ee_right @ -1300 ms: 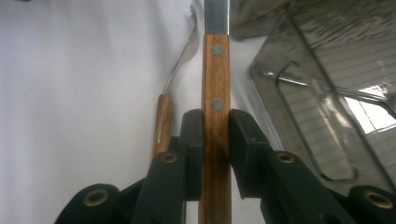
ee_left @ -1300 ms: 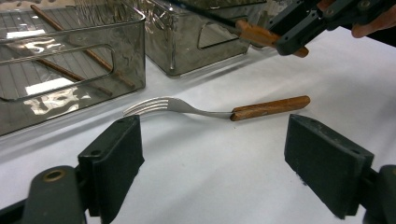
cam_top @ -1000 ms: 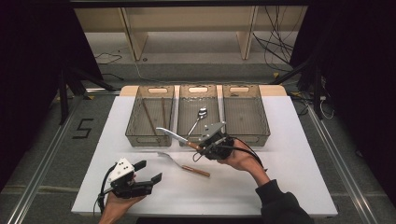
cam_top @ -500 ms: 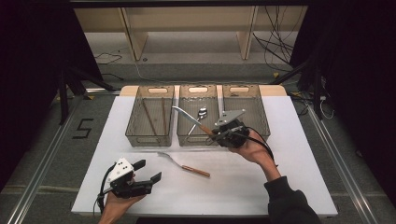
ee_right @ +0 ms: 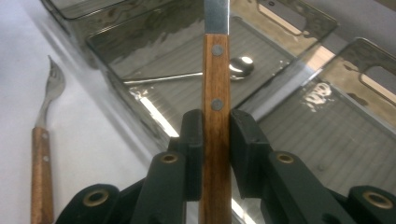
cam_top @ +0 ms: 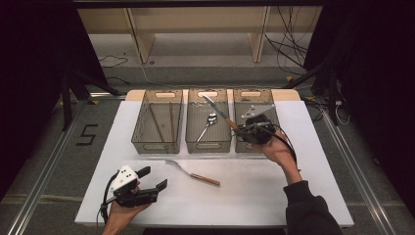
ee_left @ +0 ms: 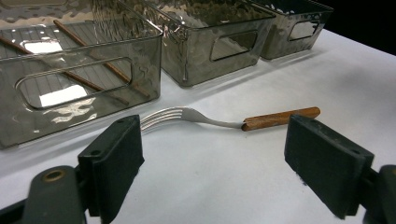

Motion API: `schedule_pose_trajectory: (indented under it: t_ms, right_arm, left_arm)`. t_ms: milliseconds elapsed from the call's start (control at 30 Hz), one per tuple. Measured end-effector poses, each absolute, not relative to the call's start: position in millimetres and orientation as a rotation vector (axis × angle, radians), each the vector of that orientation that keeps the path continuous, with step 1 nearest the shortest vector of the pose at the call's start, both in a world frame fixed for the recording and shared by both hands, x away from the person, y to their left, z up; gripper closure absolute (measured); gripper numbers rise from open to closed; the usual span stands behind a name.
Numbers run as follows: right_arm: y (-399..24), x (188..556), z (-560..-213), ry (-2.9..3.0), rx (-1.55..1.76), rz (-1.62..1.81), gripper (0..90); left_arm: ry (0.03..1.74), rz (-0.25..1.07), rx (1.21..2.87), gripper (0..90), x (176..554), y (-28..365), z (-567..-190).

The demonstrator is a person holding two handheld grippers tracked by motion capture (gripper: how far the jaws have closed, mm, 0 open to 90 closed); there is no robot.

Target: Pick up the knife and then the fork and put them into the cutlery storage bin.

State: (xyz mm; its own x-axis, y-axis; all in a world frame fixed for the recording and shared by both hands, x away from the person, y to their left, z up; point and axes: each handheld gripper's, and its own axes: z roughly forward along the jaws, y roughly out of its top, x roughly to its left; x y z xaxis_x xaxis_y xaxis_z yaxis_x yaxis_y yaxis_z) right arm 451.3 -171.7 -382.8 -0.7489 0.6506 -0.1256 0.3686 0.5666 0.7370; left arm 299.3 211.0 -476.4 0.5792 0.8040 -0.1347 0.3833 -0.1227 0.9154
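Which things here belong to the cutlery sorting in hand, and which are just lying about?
In the job:
knife, clamped in the right gripper
right bin
fork on the table, ahead of the open left gripper
middle bin with spoon
left bin with chopsticks

Lying about:
cables on the floor
shelving

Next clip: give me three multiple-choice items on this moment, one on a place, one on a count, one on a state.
1. Where does the fork lie?
A. on the white table in front of the bins
B. in the middle bin
C. in the left gripper

2. How many clear bins stand in the row?
A. two
B. three
C. four

3. What is the right gripper doing?
A. hanging open
B. gripping a spoon
C. gripping the knife by its wooden handle

Answers: 1 A, the fork rests on the table near the open left gripper. 2 B, the high view shows three side by side. 3 C, its fingers clamp the riveted handle.
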Motion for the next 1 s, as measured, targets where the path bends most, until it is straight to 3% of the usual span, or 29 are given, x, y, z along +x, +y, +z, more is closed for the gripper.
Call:
schedule_pose_trajectory:
  t_ms: [1000]
  right_arm:
    - [-209,487,-385,2.260,1.206,0.912,76.4]
  left_arm:
    - [0.992,0.497,1.714,18.9,299,212,-476]
